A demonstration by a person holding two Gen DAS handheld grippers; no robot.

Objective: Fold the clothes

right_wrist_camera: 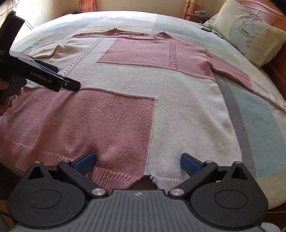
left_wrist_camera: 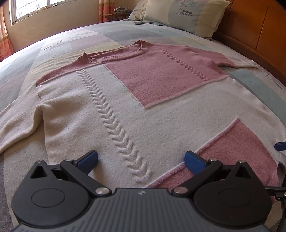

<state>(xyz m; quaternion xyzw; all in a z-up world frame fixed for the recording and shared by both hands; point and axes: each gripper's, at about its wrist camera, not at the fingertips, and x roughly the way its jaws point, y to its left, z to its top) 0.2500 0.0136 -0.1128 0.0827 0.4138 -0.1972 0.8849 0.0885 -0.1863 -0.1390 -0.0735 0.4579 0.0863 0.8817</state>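
Note:
A pink and cream knitted sweater (left_wrist_camera: pixel 125 100) lies flat, front up, on the bed, with its sleeves spread to both sides. It also shows in the right wrist view (right_wrist_camera: pixel 135 80), hem nearest the camera. My left gripper (left_wrist_camera: pixel 141 160) is open and empty, just above the sweater's lower body near the raised cable pattern. My right gripper (right_wrist_camera: pixel 137 162) is open and empty over the hem, where the ribbed edge has a small slit (right_wrist_camera: pixel 148 178). The left gripper also shows from the side in the right wrist view (right_wrist_camera: pixel 53 76), over the sweater's left part.
The patchwork bedspread (left_wrist_camera: pixel 107 35) covers the bed. Two pillows (left_wrist_camera: pixel 187 14) lie at the head against a wooden headboard (left_wrist_camera: pixel 259 32). A small dark object (left_wrist_camera: pixel 140 22) lies near the pillows. A window (left_wrist_camera: pixel 30 9) and curtains are at the far wall.

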